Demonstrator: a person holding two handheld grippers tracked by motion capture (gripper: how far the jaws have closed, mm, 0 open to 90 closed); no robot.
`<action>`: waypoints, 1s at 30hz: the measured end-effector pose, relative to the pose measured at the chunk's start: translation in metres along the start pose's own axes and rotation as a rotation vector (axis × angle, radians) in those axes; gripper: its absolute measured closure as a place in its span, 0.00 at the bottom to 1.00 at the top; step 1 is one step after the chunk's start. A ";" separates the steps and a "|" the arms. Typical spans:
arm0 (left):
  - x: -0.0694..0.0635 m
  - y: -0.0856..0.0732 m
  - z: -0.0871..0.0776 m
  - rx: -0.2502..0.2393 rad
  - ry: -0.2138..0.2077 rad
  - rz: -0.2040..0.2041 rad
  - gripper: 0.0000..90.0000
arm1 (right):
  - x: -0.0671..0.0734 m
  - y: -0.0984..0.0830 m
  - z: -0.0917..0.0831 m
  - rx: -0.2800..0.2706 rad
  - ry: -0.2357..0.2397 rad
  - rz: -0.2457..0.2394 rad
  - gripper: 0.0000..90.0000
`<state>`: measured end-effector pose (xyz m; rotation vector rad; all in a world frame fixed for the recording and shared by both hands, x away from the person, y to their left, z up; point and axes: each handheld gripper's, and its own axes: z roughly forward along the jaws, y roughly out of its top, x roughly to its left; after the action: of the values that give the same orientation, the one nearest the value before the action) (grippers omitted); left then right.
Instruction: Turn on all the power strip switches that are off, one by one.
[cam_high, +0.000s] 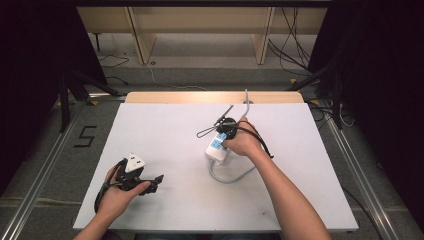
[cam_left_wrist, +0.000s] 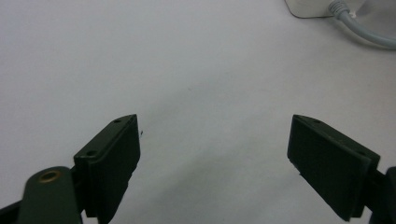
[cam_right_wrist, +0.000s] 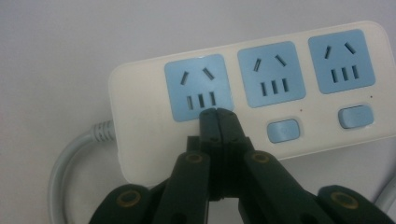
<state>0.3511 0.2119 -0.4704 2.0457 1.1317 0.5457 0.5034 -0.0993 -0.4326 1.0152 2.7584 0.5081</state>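
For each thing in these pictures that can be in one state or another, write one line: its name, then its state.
Power strip: lying flat on the table, all three blue sockets empty.
Right gripper: shut, tips over the strip's end socket, where a switch would sit.
Left gripper: open, nothing between its jaws.
Grey cable: attached to the strip, curving away.
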 end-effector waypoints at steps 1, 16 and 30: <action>0.000 0.000 0.000 0.000 0.000 0.000 0.19 | 0.000 0.000 0.000 0.002 -0.001 -0.001 1.00; 0.000 0.000 0.000 -0.001 0.000 0.005 0.19 | 0.000 0.002 0.002 0.021 0.001 0.005 1.00; 0.001 0.000 0.001 0.000 -0.003 0.001 0.19 | -0.001 0.002 0.001 0.019 0.008 0.007 1.00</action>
<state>0.3518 0.2123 -0.4709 2.0467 1.1287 0.5428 0.5055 -0.0981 -0.4326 1.0301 2.7730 0.4890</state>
